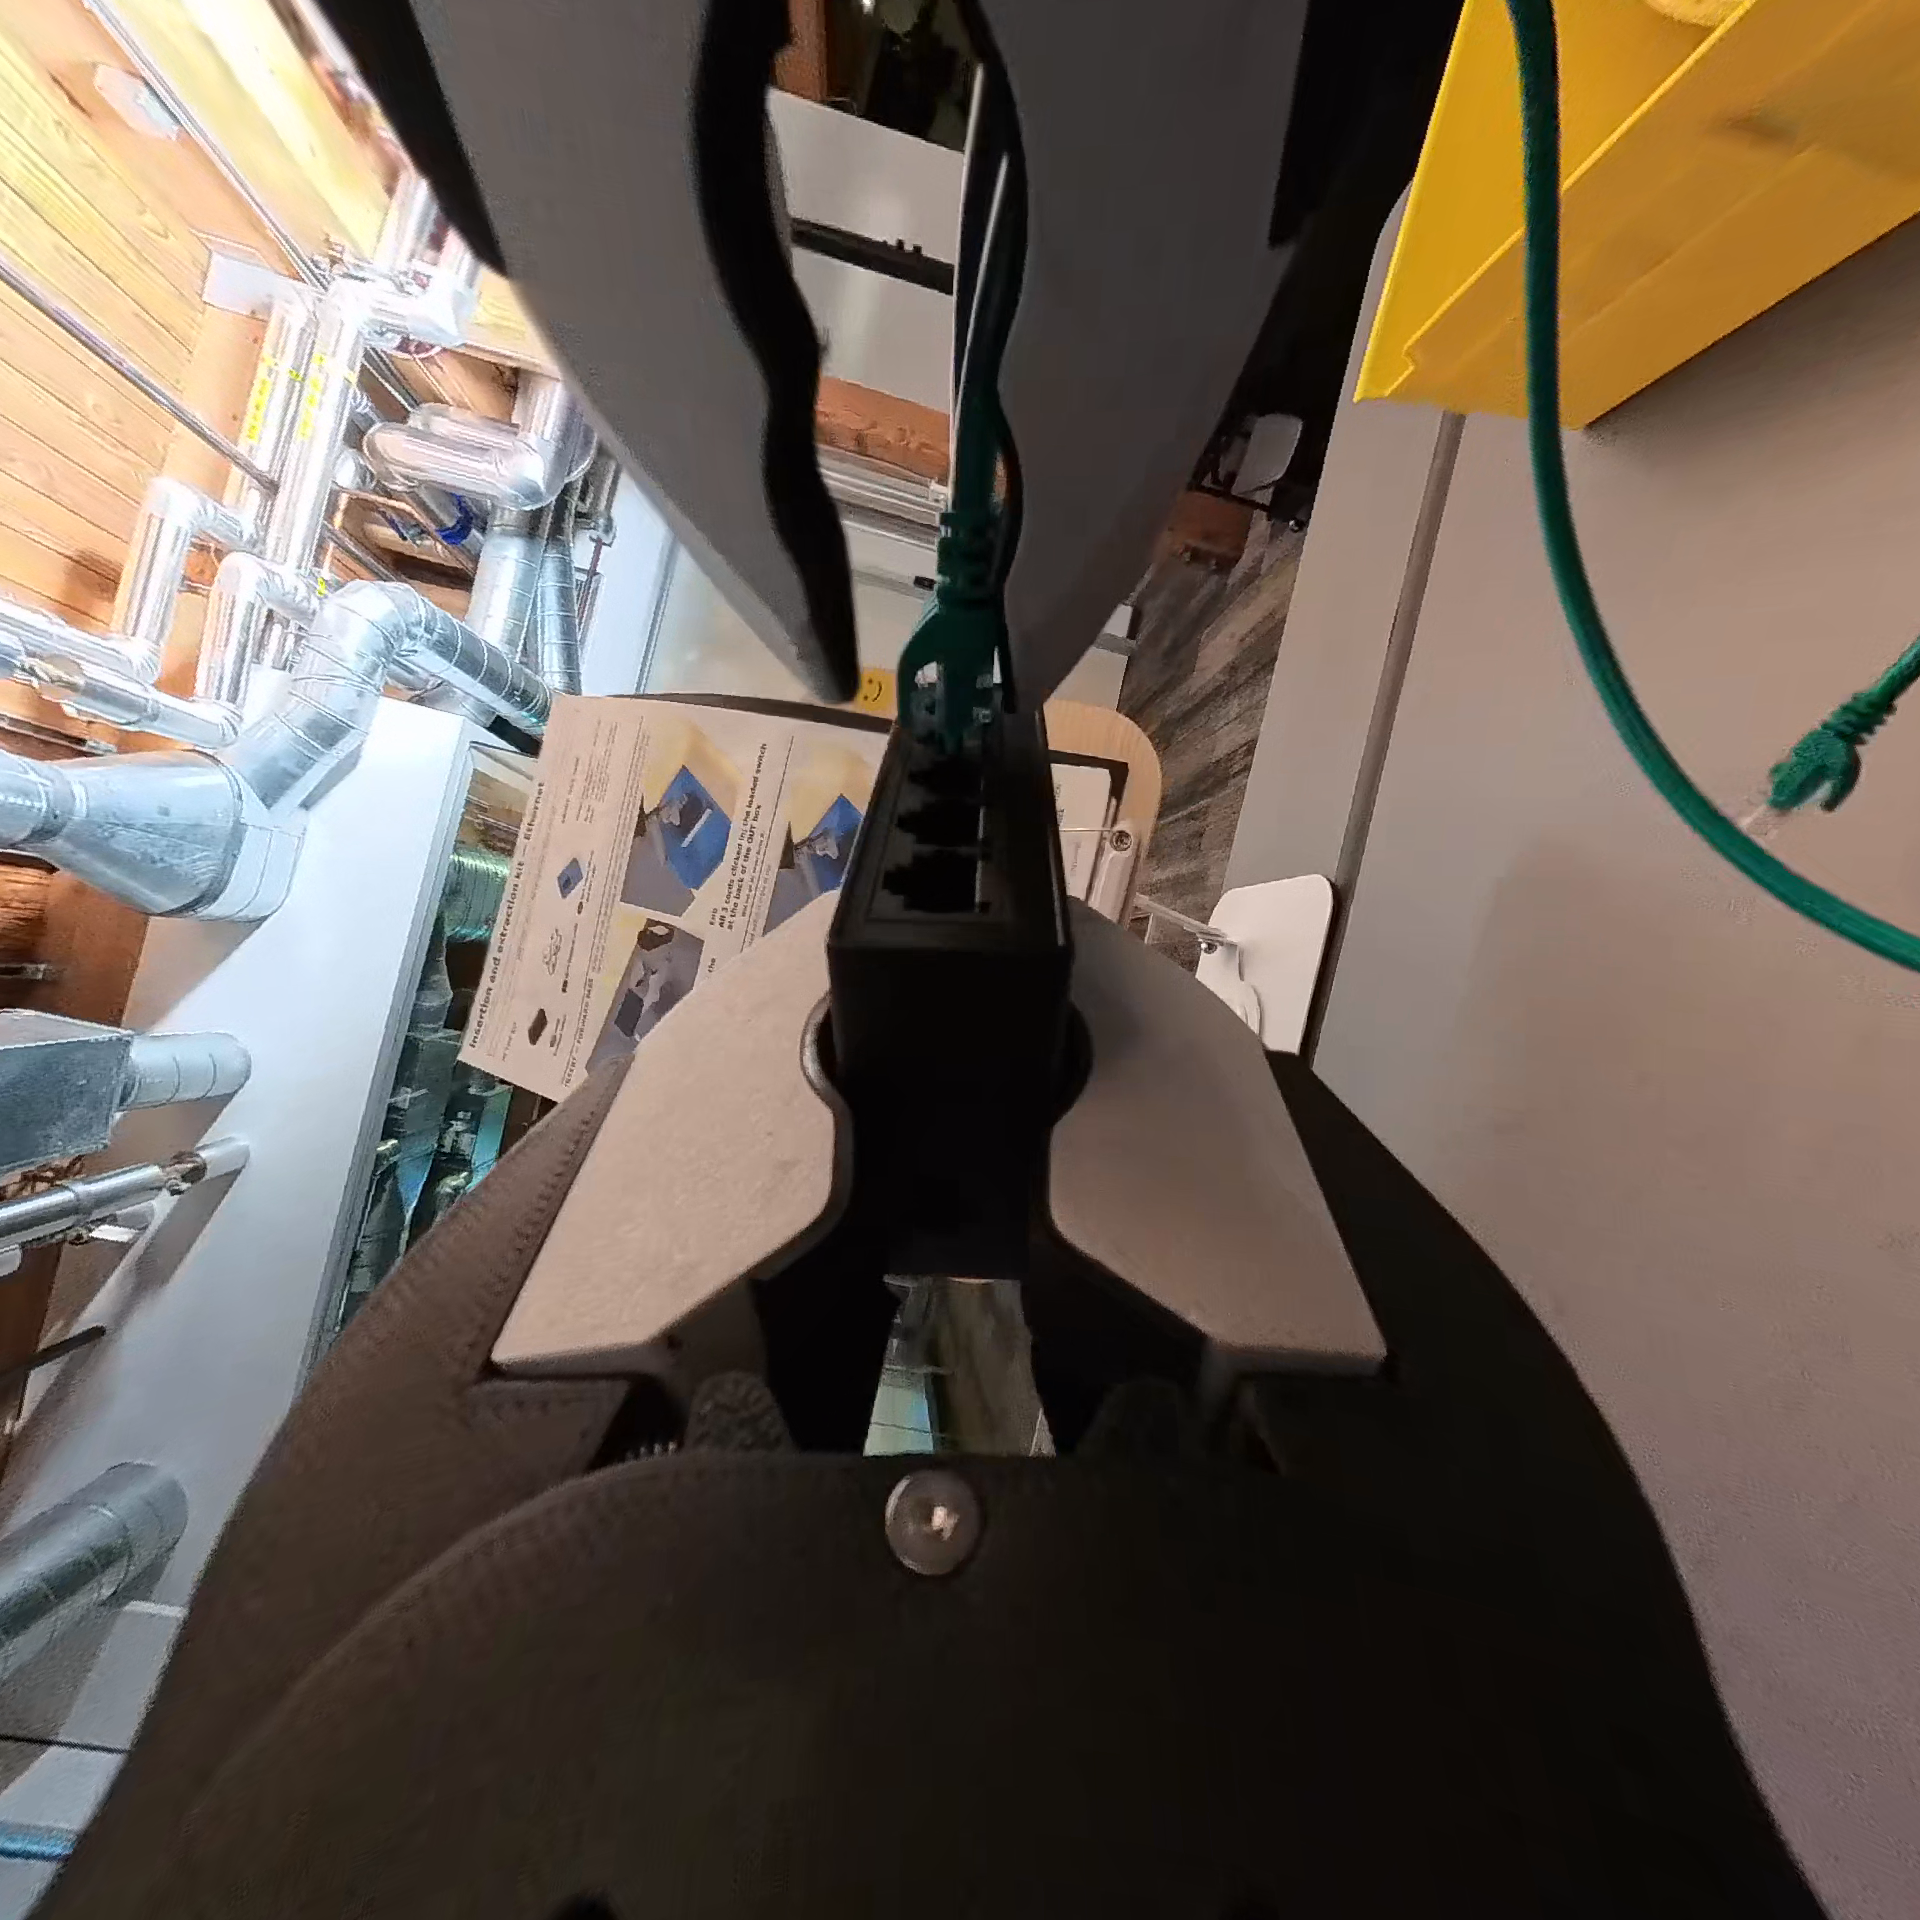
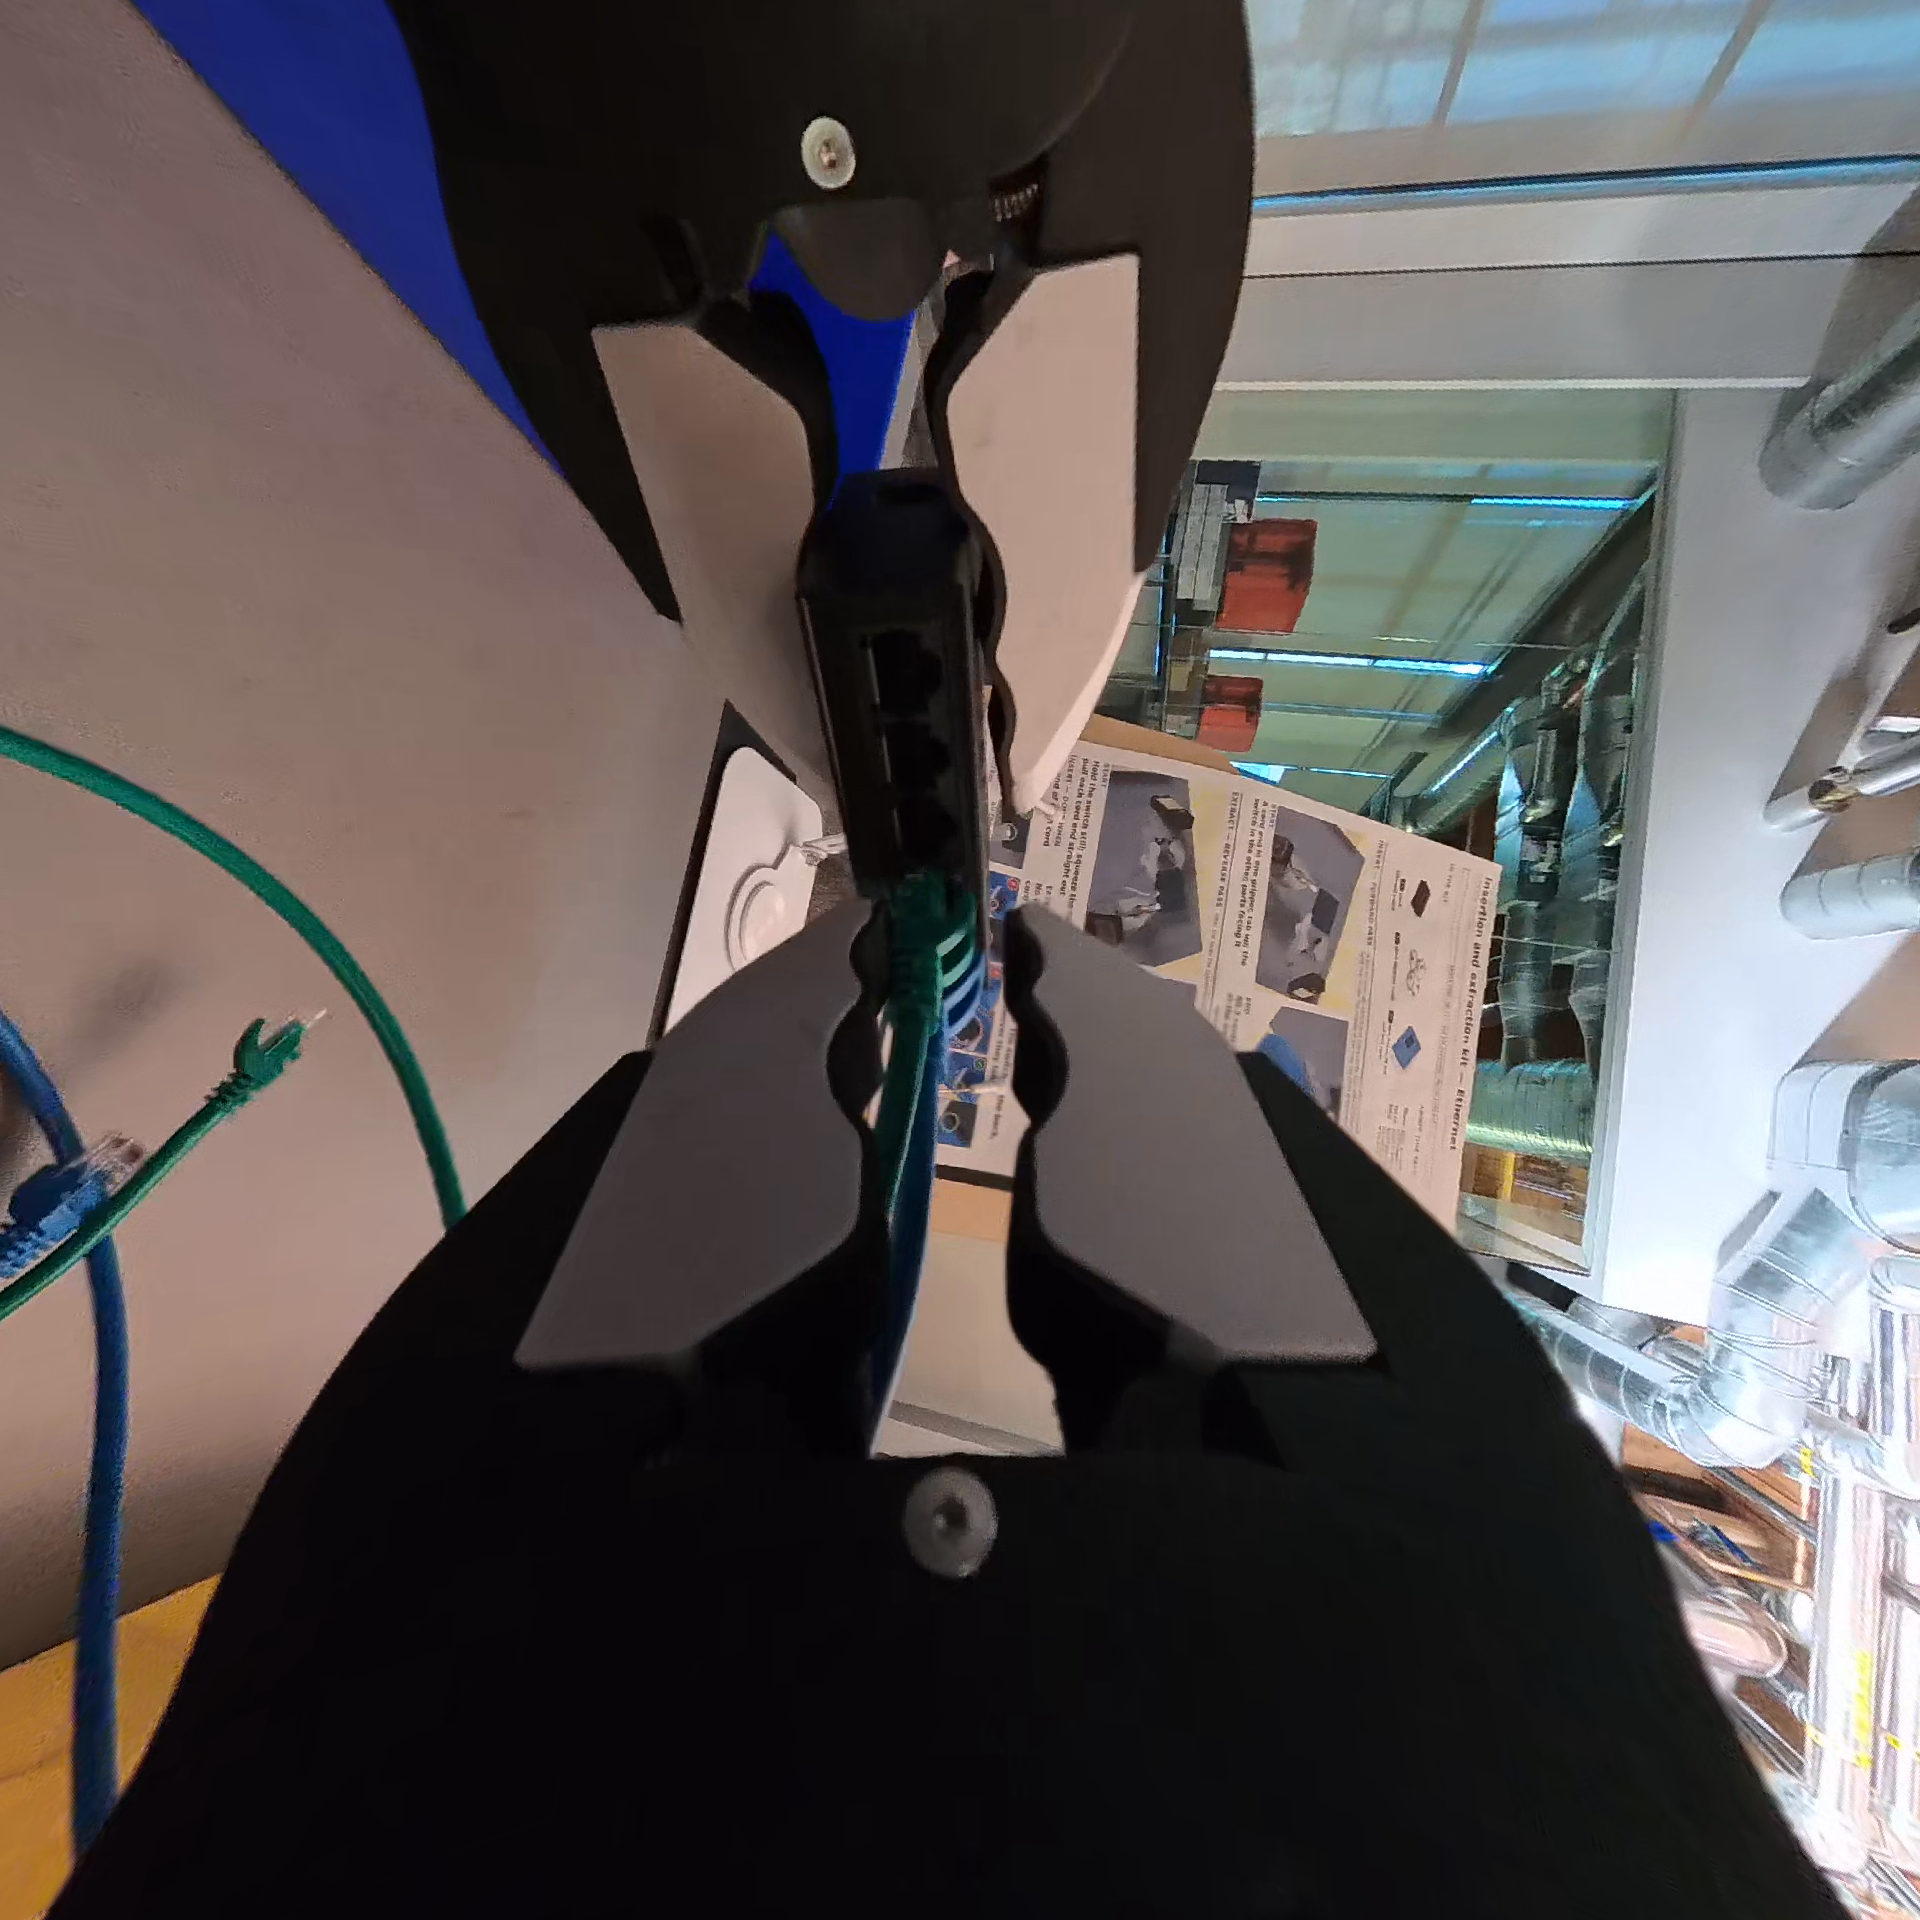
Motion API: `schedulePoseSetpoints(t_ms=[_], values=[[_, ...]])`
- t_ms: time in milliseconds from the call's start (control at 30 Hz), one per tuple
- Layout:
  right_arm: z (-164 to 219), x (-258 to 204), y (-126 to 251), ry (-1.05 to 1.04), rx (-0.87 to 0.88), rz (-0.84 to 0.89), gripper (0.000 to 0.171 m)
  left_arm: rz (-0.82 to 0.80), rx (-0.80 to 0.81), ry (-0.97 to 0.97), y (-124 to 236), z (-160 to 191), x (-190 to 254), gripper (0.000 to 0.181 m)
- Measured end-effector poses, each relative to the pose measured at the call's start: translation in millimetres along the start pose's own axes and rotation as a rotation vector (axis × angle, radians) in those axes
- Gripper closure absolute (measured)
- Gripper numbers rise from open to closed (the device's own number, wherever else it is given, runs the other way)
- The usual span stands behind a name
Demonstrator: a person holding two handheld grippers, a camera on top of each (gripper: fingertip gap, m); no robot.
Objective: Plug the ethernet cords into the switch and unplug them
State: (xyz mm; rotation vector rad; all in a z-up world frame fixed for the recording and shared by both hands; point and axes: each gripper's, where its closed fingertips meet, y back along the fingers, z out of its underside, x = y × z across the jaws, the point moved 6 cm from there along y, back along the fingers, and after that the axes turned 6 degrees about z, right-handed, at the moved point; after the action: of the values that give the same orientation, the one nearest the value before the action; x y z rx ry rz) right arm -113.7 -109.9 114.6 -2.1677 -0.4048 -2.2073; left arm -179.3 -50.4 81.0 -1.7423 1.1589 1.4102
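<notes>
Left gripper clenched on the black switch, held up off the table with its port row facing the other tool. Right gripper has its jaws parted, straddling the green cord just behind its plug; no pinch visible, so it reads as released. Green plug sits in the end port of the switch, nearest the right gripper; a blue cord appears to run alongside it, and whether that one is plugged in I cannot tell.

Step in hand, likely: finishing an insertion or starting an unplug. To do it well, keep the switch steady, grip the plug body rather than the cord, press the latch tab, and pull straight along the port axis.

Around: a loose green plug and a loose blue plug lie on the grey table, left in the right view. Yellow bin far right in the left view, instruction sheet behind. Trailing cords could snag the jaws.
</notes>
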Motion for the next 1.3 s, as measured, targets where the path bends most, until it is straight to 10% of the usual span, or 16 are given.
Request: schedulePoseSetpoints(t_ms=[1300], values=[[-17, 17, -15, -0.002, -0.033, -0.011, 0.156, -0.024, -0.026, 0.033, 9, 13, -21, 0.151]])
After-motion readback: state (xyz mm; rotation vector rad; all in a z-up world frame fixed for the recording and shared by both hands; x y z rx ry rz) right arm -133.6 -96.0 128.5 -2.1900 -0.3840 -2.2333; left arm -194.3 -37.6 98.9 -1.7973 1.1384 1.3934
